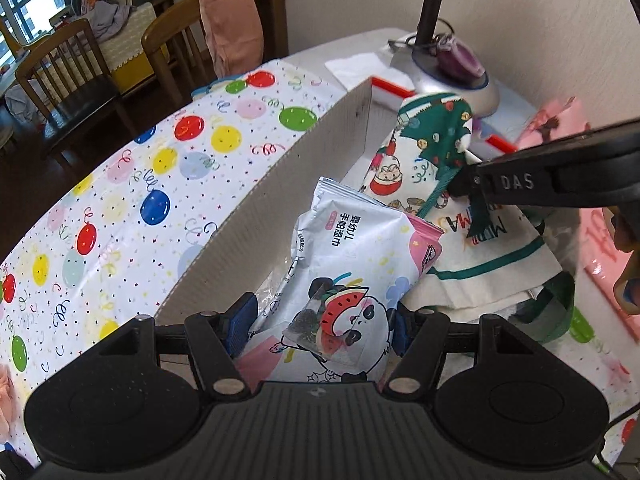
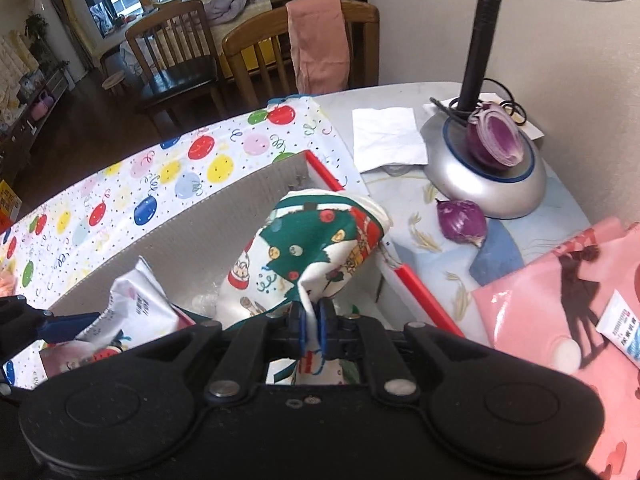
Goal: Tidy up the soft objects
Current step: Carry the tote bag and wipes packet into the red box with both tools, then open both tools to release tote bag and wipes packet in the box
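A soft tissue pack (image 1: 352, 264) printed with a panda stands tilted inside an open cardboard box (image 1: 280, 184). My left gripper (image 1: 322, 328) is shut on the pack's lower end, one blue pad on each side. A Christmas-print cloth (image 2: 304, 248) in green, white and red hangs bunched over the box (image 2: 224, 216). My right gripper (image 2: 313, 320) is shut on a fold of it, pads almost together. In the left wrist view the right gripper (image 1: 460, 184) reaches in from the right, pinching the cloth (image 1: 432, 132). The pack (image 2: 132, 304) also shows in the right wrist view.
A balloon-print tablecloth (image 1: 160, 168) covers the table left of the box. Behind the box stands a lamp base (image 2: 484, 188) with a cut red onion (image 2: 496, 136), another onion piece (image 2: 460, 220) and a white napkin (image 2: 386, 136). A pink bag (image 2: 560, 312) lies right. Wooden chairs (image 2: 256, 60) stand beyond.
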Motion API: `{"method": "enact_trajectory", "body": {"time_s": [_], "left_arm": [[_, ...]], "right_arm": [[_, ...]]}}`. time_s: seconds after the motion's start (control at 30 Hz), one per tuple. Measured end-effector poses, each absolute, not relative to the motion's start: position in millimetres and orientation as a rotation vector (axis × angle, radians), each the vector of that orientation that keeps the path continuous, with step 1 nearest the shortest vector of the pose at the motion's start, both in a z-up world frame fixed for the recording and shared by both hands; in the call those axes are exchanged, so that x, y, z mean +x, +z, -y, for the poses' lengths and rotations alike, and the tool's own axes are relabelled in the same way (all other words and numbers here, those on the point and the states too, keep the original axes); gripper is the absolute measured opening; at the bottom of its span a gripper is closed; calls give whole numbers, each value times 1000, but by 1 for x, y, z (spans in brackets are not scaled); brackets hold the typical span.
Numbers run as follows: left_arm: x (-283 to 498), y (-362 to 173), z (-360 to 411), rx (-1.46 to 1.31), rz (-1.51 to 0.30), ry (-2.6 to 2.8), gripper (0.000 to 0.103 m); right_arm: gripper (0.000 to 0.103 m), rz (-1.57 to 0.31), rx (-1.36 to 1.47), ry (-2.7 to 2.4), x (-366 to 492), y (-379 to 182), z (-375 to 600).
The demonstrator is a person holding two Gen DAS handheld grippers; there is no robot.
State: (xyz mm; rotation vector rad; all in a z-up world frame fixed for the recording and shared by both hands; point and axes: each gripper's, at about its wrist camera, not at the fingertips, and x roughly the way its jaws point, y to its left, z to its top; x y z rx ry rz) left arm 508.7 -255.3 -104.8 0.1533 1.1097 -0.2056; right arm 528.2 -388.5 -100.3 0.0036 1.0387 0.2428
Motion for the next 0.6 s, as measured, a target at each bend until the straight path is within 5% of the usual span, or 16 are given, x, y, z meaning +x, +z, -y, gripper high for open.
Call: {"method": "enact_trajectory", "body": {"time_s": [0.3,0.6], "left_arm": [[513,-130,260,196,-1161,-190,66],[508,-138,266,212,-1180,-168,70]], "right_arm": [[20,-1060,-35,262,538,-112,376],[47,-1048,-89,312,528,-102,375]]}}
